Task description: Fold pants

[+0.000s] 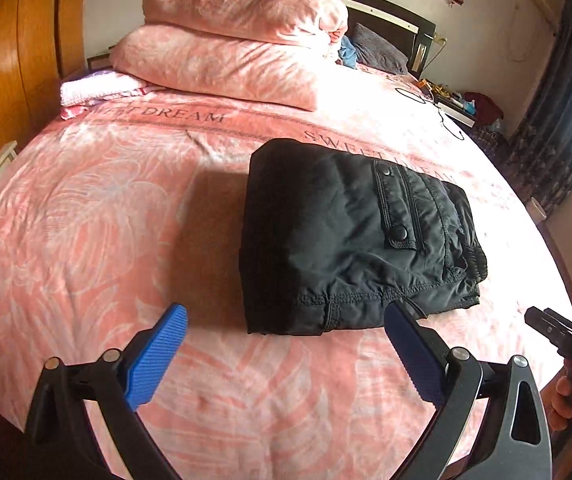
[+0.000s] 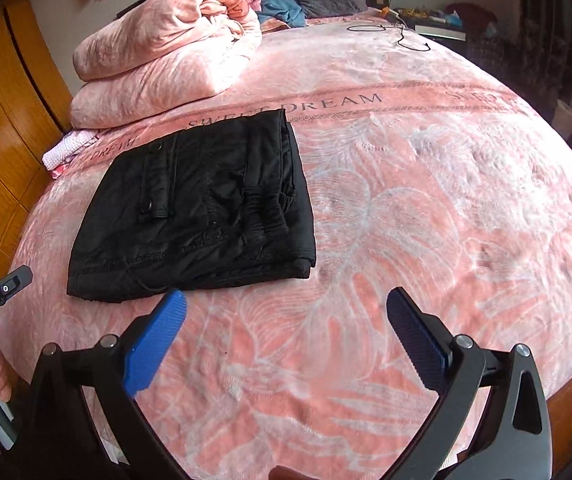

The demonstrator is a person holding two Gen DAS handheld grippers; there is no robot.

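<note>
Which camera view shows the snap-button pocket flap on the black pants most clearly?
The left wrist view: the pocket flap on the black pants is close, lit, both snaps visible. In the right wrist view the flap is darker and its details are faint.
</note>
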